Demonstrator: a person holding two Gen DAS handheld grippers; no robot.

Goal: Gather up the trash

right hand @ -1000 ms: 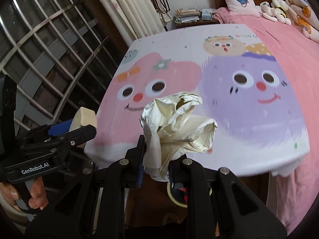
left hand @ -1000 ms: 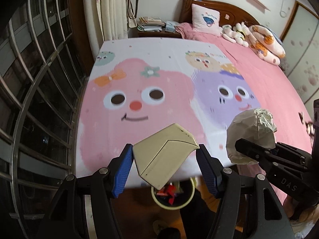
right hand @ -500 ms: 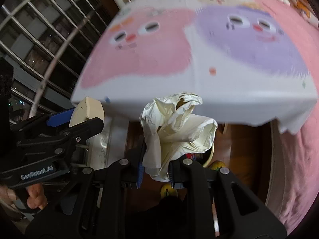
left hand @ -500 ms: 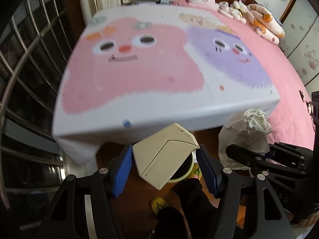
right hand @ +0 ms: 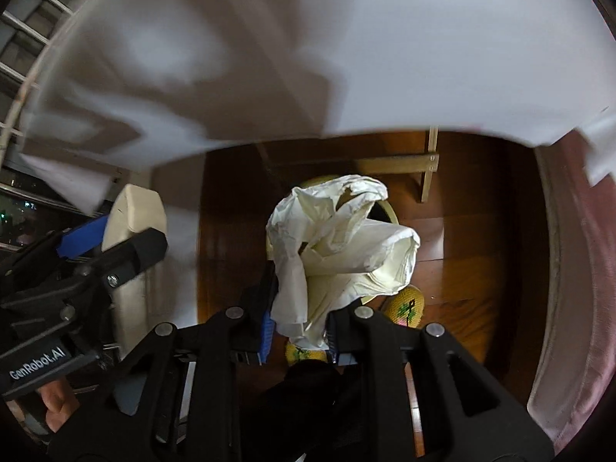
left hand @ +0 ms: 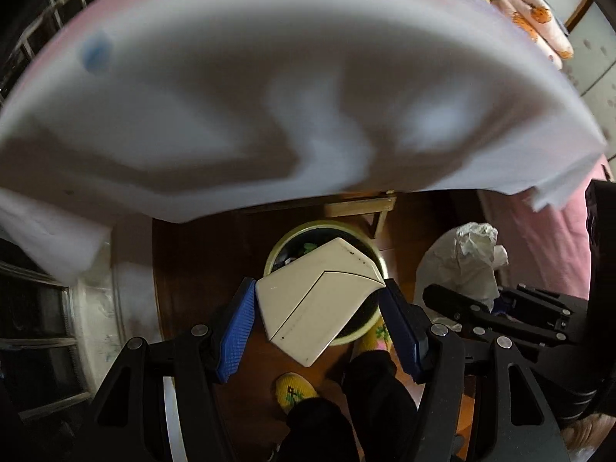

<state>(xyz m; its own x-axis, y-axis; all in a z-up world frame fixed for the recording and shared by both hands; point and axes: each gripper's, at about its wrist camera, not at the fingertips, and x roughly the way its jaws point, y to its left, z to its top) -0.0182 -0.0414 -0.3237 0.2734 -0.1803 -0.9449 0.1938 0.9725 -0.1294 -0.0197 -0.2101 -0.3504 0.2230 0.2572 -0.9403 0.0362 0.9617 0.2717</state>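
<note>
We had dropped both tongs from above the bed to the bin under the sheet. Our left gripper clamped the carton, our right gripper the crumpled paper; both hung over the bin, ready to release.

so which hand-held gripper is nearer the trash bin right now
Hard to separate. The left hand-held gripper holds its cream carton right over the trash bin; the right hand-held gripper holds crumpled paper over the bin too.
</note>
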